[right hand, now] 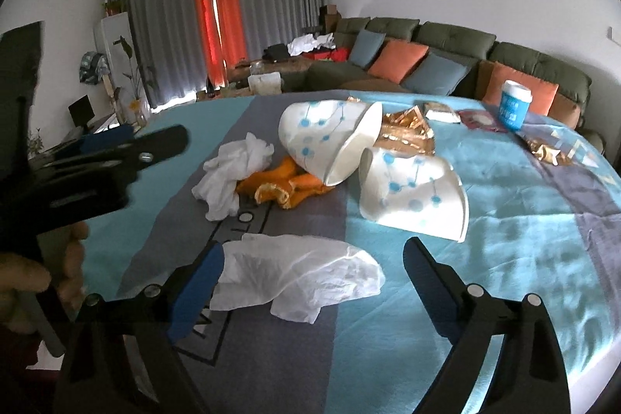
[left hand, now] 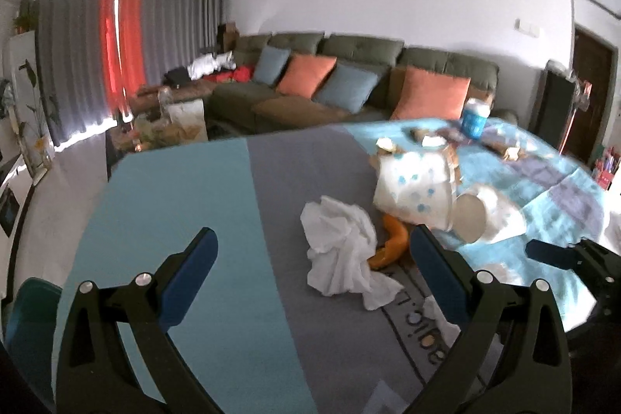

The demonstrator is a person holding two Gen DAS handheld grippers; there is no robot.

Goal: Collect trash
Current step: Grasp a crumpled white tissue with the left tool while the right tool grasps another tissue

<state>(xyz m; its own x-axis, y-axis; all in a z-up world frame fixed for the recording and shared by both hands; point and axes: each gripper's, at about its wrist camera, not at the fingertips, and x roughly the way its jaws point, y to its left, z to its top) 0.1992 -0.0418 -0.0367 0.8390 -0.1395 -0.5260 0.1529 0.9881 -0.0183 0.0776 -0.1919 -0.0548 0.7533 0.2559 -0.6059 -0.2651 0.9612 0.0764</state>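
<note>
**Both grippers wide over the trash**

My right gripper [right hand: 312,260] is spread wide around a flat white tissue [right hand: 299,270], with no pad pressing on it. Only this view shows the gold wrappers [right hand: 403,130]. My left gripper [left hand: 314,251] is wide open and empty, near the crumpled tissue [left hand: 341,251], the orange peel [left hand: 392,243] and 2 tipped paper cups [left hand: 415,189] on the tabletop [left hand: 174,204].

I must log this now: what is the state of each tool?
Left tool: open, holding nothing.
Right tool: open, a white tissue between its fingers, not gripped.
</note>
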